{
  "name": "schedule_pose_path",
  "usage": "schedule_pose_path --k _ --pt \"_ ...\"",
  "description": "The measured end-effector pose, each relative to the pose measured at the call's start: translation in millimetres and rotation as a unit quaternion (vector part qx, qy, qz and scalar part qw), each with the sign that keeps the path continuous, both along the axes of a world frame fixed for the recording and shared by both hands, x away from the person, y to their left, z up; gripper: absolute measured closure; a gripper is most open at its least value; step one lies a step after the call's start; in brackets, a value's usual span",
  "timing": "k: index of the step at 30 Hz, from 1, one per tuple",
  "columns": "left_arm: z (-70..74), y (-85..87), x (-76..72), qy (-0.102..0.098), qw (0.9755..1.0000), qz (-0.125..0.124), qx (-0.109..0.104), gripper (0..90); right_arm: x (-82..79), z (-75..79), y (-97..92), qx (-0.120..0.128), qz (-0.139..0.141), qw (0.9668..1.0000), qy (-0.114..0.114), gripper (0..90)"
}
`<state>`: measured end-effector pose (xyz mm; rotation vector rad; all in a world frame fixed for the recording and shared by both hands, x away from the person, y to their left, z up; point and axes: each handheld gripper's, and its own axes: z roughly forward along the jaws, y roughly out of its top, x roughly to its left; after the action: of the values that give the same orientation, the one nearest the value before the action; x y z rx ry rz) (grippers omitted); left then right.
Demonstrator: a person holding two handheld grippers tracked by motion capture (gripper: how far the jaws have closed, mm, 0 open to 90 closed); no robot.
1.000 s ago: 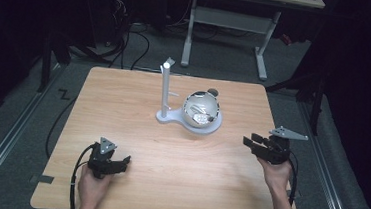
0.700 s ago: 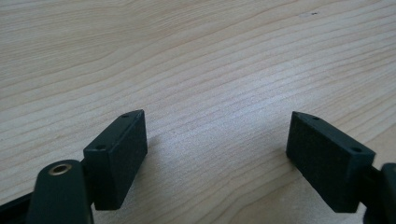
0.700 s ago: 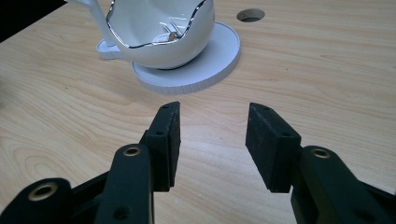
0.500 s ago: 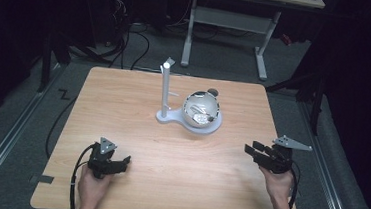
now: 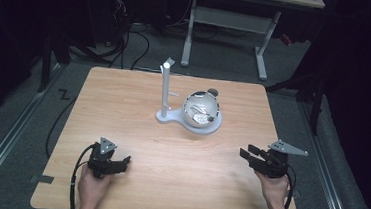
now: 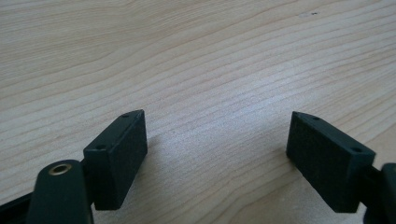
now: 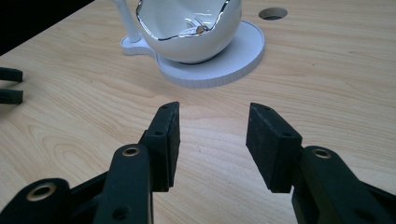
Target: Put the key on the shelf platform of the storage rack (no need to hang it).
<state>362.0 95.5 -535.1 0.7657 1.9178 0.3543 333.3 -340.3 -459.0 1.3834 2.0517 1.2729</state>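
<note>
Right gripper [image 5: 250, 157] has drifted lower right on the table [image 5: 138, 111]; both it and left gripper [image 5: 121, 162] gape empty, bowl [image 5: 201, 110] untouched.

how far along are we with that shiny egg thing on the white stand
Nothing looks started. The shiny broken-egg-shaped shell sits on the white round-based stand with an upright post. The left gripper and right gripper are both open and empty, near the wooden table's front edge. Everything remains to do.
</note>
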Motion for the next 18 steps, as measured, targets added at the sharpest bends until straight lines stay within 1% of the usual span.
schedule_pose_path --k 6,9,13,18 --pt "-0.1 0.2 0.0 -0.001 1.0000 -0.001 0.001 20.7 -2.8 -2.9 4.6 0.002 0.004 1.0000 -0.003 54.8" --pt "0.0 0.0 0.0 0.000 1.0000 0.000 0.000 20.7 -4.3 -5.0 6.6 0.000 0.004 1.0000 -0.004 54.7" --pt "0.0 0.1 0.0 0.000 1.0000 0.000 0.000 20.7 -6.4 -7.9 8.2 0.006 0.003 1.0000 -0.003 54.8" --pt "0.0 0.1 0.0 0.000 1.0000 0.000 0.000 20.7 -8.3 -12.2 10.9 0.011 0.007 0.9999 -0.001 54.8"
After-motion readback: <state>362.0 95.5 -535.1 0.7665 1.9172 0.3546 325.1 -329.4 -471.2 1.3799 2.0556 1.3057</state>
